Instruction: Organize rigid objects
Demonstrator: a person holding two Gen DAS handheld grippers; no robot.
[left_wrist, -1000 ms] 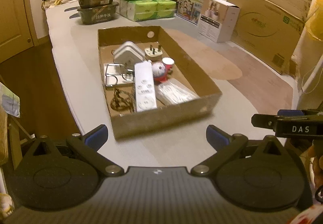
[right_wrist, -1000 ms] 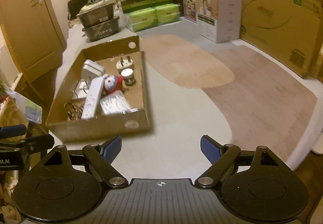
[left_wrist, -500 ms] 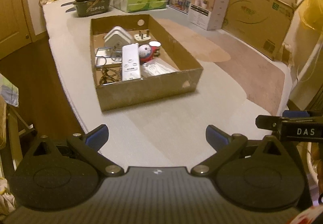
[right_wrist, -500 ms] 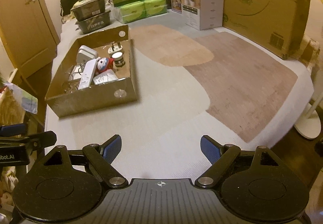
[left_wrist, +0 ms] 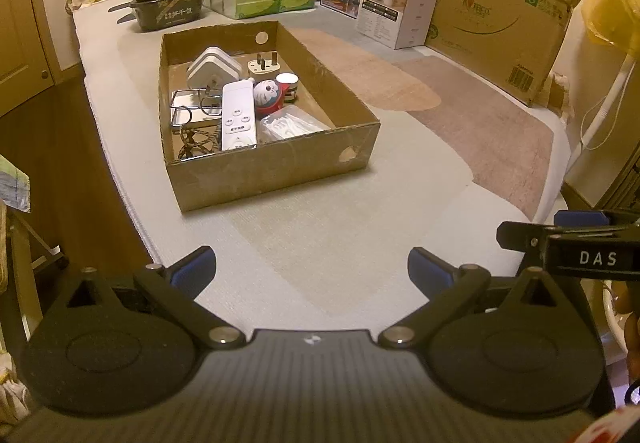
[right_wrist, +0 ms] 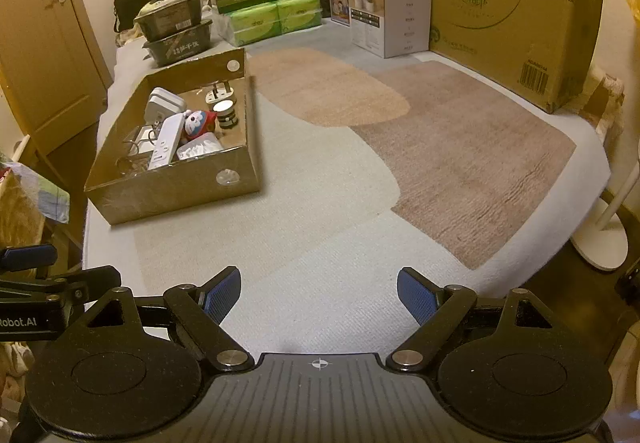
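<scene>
left gripper (left_wrist: pixel 312 269) gapes empty; right gripper (right_wrist: pixel 319 293) likewise; both well short of the box (left_wrist: pixel 276 169) holding the remote (left_wrist: pixel 239 114).

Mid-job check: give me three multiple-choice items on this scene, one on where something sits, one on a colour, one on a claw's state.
1. The white remote lies:
A. inside the cardboard box
B. on the brown mat
C. on the floor

2. The pads on the right claw are:
A. red
B. blue
C. green

3. The left claw is:
A. shut on the remote
B. shut, empty
C. open, empty

Answers: 1 A, the remote rests among the box's items; 2 B, both pads show blue; 3 C, its fingers stand wide apart with only bare bed cover between.
</scene>
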